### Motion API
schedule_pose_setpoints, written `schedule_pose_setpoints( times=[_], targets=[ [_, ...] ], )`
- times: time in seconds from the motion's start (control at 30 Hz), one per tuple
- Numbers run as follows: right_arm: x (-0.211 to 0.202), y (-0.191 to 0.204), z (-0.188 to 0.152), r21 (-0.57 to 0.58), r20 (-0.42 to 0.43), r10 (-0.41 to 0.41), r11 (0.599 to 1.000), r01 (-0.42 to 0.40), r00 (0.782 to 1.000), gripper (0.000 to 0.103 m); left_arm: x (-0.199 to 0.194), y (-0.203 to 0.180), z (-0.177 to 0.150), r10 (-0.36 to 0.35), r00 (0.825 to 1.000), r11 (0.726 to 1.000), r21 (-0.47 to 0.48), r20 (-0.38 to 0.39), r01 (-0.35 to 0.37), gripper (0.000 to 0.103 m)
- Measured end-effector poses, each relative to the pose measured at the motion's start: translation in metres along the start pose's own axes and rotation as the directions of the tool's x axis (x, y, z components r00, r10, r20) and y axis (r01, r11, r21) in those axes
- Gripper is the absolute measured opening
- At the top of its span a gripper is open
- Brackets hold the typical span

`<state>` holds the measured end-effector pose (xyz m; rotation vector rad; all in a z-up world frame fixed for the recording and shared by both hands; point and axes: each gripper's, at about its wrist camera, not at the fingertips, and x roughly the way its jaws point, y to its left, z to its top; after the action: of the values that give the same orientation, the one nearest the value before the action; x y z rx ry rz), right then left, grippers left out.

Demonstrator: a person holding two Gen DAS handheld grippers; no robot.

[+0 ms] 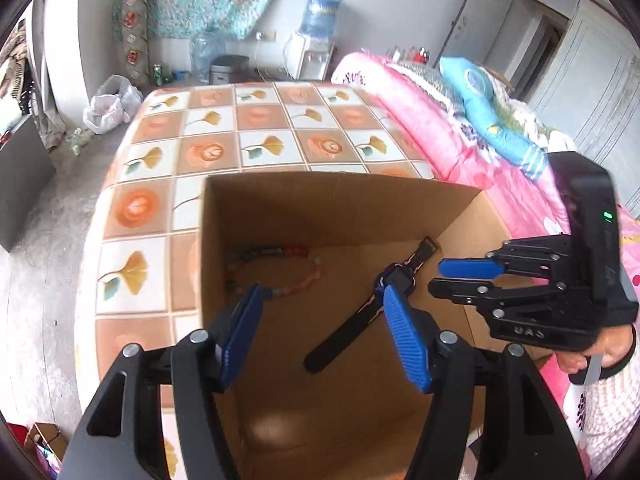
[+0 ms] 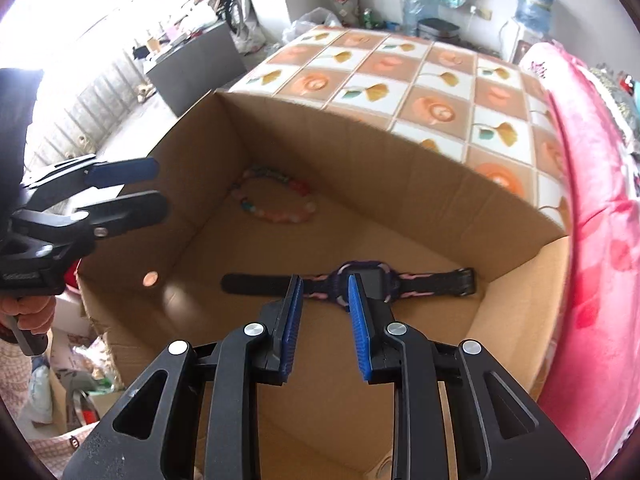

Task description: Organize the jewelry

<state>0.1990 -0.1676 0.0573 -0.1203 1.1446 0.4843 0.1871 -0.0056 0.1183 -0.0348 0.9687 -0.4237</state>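
An open cardboard box stands on the tiled table. On its floor lie a dark watch with a pink-patterned strap and a bracelet of coloured beads near the far left corner. My left gripper hangs open over the box, with nothing between its blue pads. My right gripper is held above the watch by the right wall. Its jaws stand a little apart and press on nothing; one finger hides part of the watch face.
The table with the orange and white tile pattern stretches beyond the box. A pink quilted bed runs along the right. A water dispenser, bottles and bags stand on the floor at the far wall.
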Motion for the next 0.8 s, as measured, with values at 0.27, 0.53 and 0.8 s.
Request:
schedule_pose_setpoints(
  times=[0.27, 0.53, 0.8],
  targets=[
    [0.04, 0.015, 0.017, 0.019, -0.25, 0.083, 0.997, -0.081, 0.965, 0.024, -0.04, 0.021, -0.059, 0.009, 0.995, 1.0, -0.018, 0.096, -0.007, 0.064],
    [0.083, 0.001, 0.021, 0.08, -0.385, 0.089, 0.995, -0.063, 0.919, 0.024, -0.052, 0.043, -0.096, 0.028, 0.991, 0.999, -0.049, 0.133, -0.021, 0.064],
    [0.088, -0.024, 0.032, 0.218, -0.312, 0.135, 0.974, -0.068, 0.94, 0.022, -0.054, 0.065, -0.11, -0.004, 0.988, 0.995, -0.096, 0.152, 0.019, 0.068]
  ],
)
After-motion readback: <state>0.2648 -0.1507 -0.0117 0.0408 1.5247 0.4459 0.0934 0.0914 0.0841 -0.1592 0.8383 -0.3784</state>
